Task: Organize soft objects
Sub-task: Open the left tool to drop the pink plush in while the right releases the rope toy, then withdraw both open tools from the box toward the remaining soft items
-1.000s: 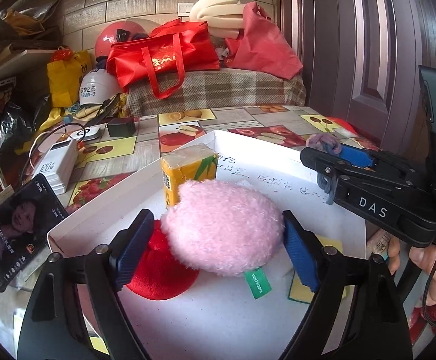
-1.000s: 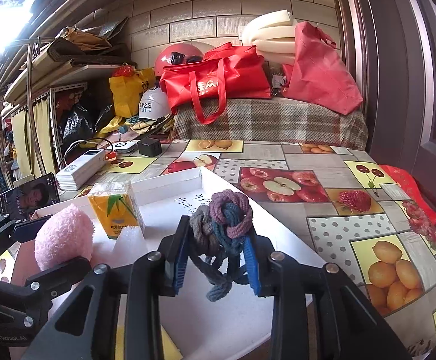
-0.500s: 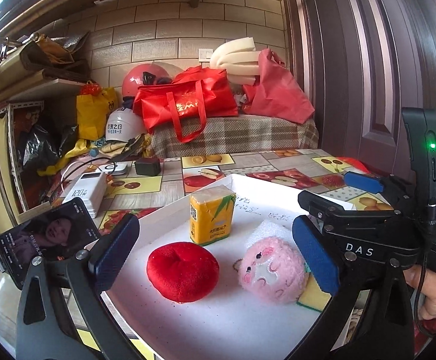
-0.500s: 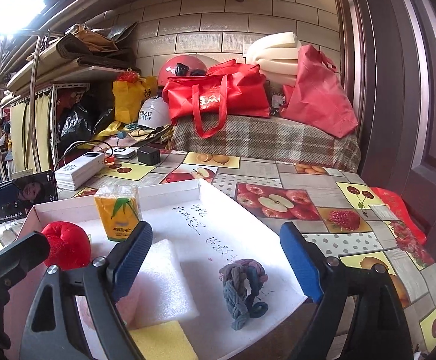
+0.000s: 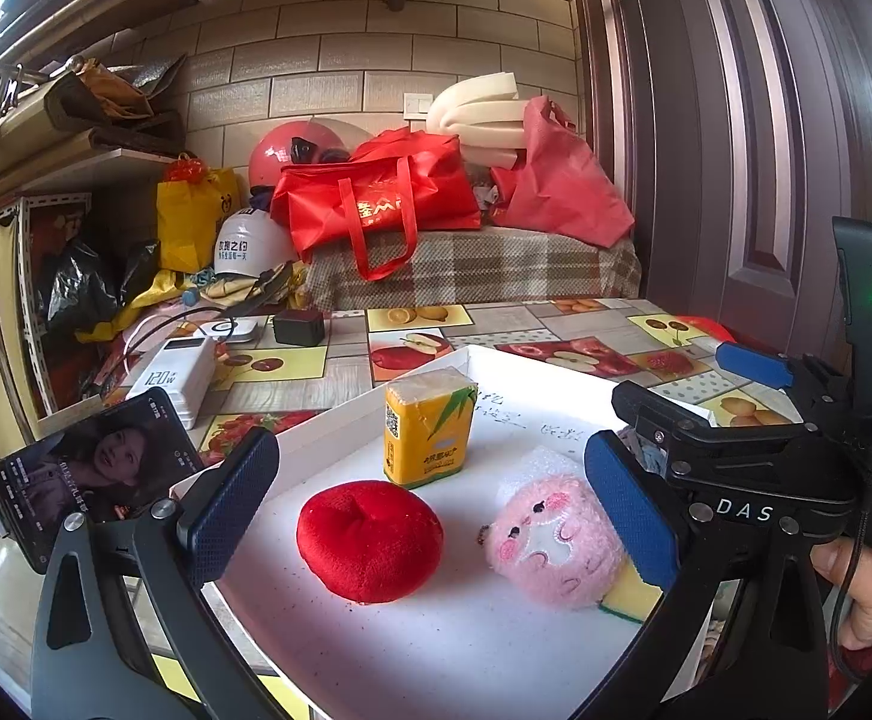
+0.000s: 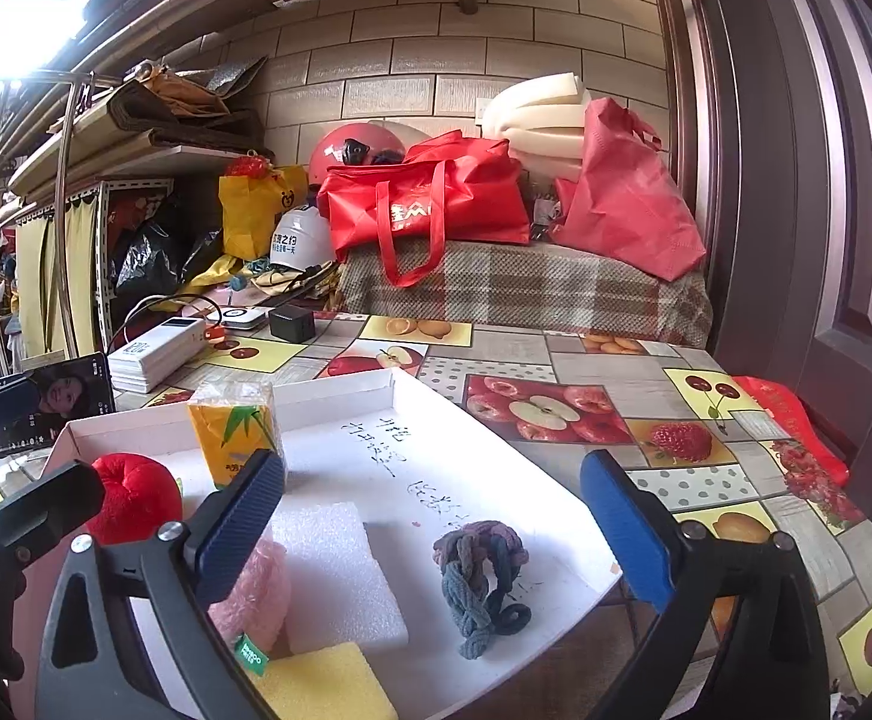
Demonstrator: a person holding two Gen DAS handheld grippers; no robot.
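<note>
A white tray (image 5: 340,420) holds a red plush apple (image 5: 370,540), a pink plush toy (image 5: 556,540) and a yellow tissue pack (image 5: 430,432). My left gripper (image 5: 430,507) stands wide open just short of the two plush toys and touches neither. In the right wrist view, a knotted grey-purple rope (image 6: 478,570) lies on the tray (image 6: 316,387) beside a white foam block (image 6: 334,570) and a yellow sponge (image 6: 322,684). The jaws of my right gripper (image 6: 430,519) are opening; the rope lies free between them, apart from both pads.
A phone on a stand (image 5: 94,474), a white power bank (image 5: 178,372) and a black charger (image 5: 298,327) sit left of the tray on the fruit-print tablecloth (image 6: 556,414). Red bags (image 5: 376,204) are piled behind. A dark door (image 5: 766,180) stands at the right.
The left gripper opened, let go of the pink plush and drew back; the plush now rests beside the red apple. The right gripper opened and dropped the knotted rope onto the tray.
</note>
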